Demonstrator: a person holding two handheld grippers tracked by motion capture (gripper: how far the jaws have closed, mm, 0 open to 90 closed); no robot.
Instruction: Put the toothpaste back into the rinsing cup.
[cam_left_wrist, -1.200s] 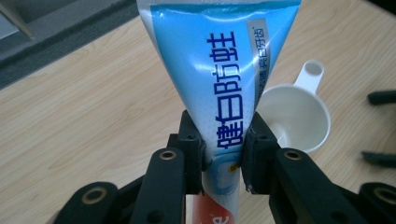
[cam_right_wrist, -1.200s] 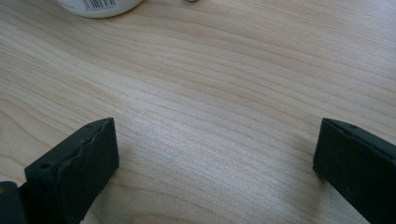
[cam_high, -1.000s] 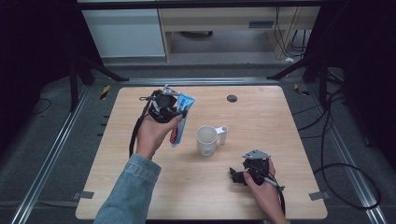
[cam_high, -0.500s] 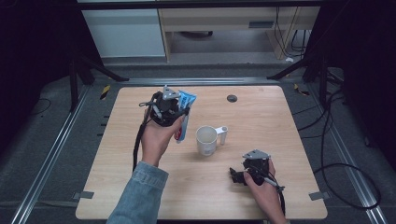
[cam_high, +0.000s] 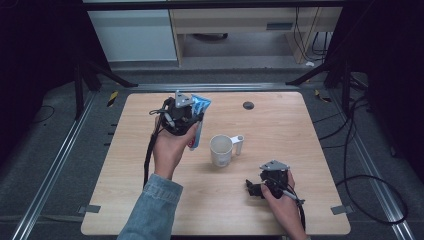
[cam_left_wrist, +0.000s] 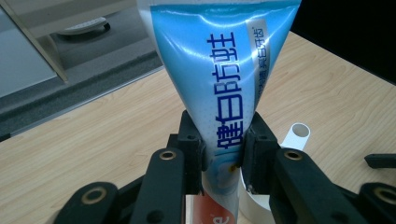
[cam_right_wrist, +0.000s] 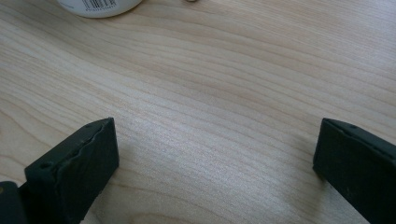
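While the toothpaste tube (cam_left_wrist: 224, 79) is already off the bench (cam_high: 125, 200) and gripped, it is not yet in the mug (cam_high: 220, 150), so the pick-up looks done and the placing looks left.

Left: left tongs (cam_high: 186, 121) are clamped on the lower part of the tube, pads pressed to both sides of it in the left gripper view. Flat crimped end points up and away, cap end down. Tube hangs above the bench, just left of the mug and apart from it.

Centre: white mug stands upright, handle toward the right, and appears empty.

Right: right tongs (cam_high: 254, 188) rest low at the near right of the bench, jaws wide apart, nothing between them, well apart from the mug.

Judgement: remaining work is probably to carry the tube over the rim, lower it in, release.
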